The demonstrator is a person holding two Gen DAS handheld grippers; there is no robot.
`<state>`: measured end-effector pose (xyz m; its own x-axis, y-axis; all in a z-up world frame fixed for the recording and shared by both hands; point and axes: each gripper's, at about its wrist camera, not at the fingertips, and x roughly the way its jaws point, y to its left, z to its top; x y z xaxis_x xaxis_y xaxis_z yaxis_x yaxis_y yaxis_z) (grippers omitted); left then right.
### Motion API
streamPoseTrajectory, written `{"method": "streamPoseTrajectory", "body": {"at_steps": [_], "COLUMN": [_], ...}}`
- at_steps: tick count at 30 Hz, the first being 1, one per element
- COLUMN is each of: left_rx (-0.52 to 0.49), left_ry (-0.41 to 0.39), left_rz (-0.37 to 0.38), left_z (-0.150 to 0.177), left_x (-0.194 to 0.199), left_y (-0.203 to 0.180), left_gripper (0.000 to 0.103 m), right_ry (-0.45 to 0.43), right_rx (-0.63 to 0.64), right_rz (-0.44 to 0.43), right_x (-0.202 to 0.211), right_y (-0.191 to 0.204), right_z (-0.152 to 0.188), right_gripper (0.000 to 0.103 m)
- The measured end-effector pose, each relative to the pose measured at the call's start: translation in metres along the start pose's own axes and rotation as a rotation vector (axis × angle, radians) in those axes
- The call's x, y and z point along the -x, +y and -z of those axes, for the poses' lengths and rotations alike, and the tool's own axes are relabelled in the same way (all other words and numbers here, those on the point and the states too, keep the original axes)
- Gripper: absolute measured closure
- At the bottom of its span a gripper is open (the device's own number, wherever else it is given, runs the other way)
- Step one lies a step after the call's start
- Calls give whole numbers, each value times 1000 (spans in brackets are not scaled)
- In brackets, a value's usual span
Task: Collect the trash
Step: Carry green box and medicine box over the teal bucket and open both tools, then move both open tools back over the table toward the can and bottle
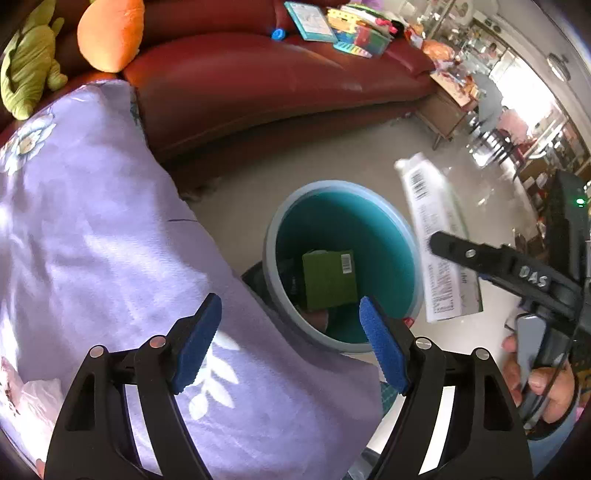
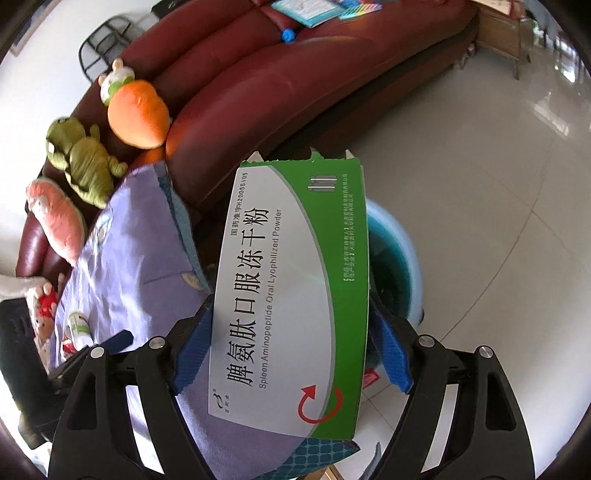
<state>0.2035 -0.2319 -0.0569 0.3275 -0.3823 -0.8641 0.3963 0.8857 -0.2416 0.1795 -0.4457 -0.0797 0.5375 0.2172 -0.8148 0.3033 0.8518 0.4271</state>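
A teal bin (image 1: pixel 369 221) with a grey-blue rim stands on the floor beside a cloth-covered surface. A flat green box (image 1: pixel 328 280) with a barcode lies inside it. My left gripper (image 1: pixel 289 301) hovers over the bin's near edge, open, with nothing between its blue pads. My right gripper (image 2: pixel 291 325) is shut on a white-and-green medicine box (image 2: pixel 288 277), holding it by its long edges above the bin (image 2: pixel 399 258). In the left wrist view that medicine box (image 1: pixel 436 229) hangs just right of the bin, behind one black finger (image 1: pixel 480 258) of the right gripper.
A purple floral cloth (image 1: pixel 110 240) covers the surface left of the bin, with a small white-green bottle (image 2: pixel 79 328) on it. Behind stands a dark red sofa (image 1: pixel 240 81) with plush toys (image 2: pixel 136 110) and books (image 1: pixel 310 20). A hand (image 1: pixel 535 380) grips the right tool. Pale tiled floor (image 2: pixel 480 221) lies to the right.
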Motion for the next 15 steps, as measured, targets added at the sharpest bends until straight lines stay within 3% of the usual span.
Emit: {"method": "streamPoseTrajectory", "body": {"at_steps": [3, 15], "left_rx": [17, 58], "left_ry": [-6, -38], "left_rz": [4, 16], "left_z": [2, 13], "left_x": [6, 28], "left_y": [7, 29], "left_gripper": [24, 17], "right_ry": [35, 16], "right_rx": [11, 29], "right_rz": [-11, 37], "right_x": [-11, 3], "right_y": [10, 24], "right_z": [1, 5], "right_gripper": [27, 27]}}
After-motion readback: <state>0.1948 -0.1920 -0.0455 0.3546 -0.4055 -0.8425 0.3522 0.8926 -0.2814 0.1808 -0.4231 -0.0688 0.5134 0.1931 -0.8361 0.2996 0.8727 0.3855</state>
